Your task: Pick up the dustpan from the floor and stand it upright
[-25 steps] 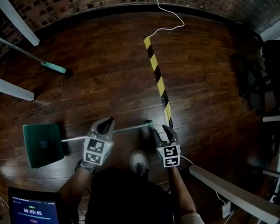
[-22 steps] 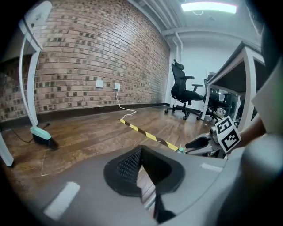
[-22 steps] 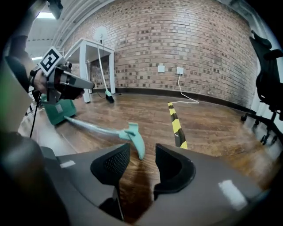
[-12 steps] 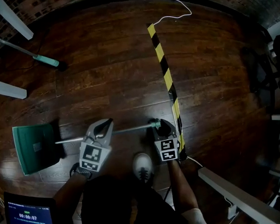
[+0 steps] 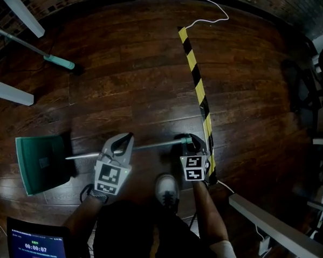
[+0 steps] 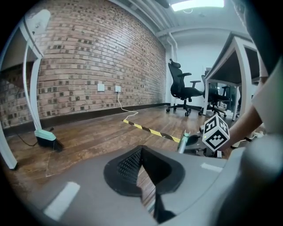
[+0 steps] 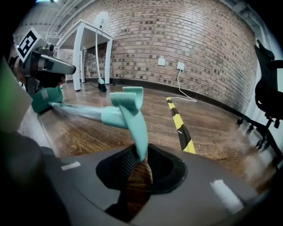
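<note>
Dustpan (image 5: 41,165) lower left: my right gripper (image 5: 191,142) just closing, clamped on its handle tip (image 7: 130,106), left gripper (image 5: 127,138) jaws together, empty; end pinch may slip when the pan swings.

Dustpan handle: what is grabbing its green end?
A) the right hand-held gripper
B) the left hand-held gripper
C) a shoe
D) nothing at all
A: the right hand-held gripper, whose jaws have just been closing, has the teal end of the dustpan handle pinched between its pads.
</note>
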Tool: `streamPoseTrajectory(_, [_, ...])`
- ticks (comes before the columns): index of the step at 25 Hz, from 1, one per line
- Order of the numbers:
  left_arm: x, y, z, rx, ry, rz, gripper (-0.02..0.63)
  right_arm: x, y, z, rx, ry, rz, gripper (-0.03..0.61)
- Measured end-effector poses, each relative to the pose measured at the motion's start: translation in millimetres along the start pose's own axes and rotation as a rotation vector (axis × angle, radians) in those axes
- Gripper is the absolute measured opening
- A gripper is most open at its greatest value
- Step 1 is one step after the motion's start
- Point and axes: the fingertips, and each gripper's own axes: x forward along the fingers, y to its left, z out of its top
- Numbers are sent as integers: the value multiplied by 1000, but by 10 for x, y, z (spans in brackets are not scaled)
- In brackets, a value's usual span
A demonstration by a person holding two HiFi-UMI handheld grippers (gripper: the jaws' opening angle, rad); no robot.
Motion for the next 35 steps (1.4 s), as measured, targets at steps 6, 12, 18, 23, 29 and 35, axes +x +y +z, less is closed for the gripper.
streamPoseTrajectory(6, [-102, 62, 87, -23, -19, 4, -3, -239, -168, 267, 16, -48, -61, 83])
streamPoseTrajectory(12, [-483, 255, 595, -76, -17, 50, -3, -819, -408, 676, -3, -3, -120, 80])
streamPoseTrajectory(18, [-1121, 560, 1394, -114, -10, 144, -3, -1518, -723, 1352, -62, 56, -181, 81])
streamPoseTrajectory(23, [-1662, 710, 2173, -138, 1, 192, -3, -2107, -899, 1910, -133, 110, -231, 89])
streamPoseTrajectory(29, [-2264, 753, 3147, -171, 12, 235, -3, -2769, -880, 2687, -153, 141, -210, 113])
streamPoseTrajectory(35, [-2808, 916, 3726, -211, -25, 296, -3, -3051, -416, 3225, -174, 139, -165, 142])
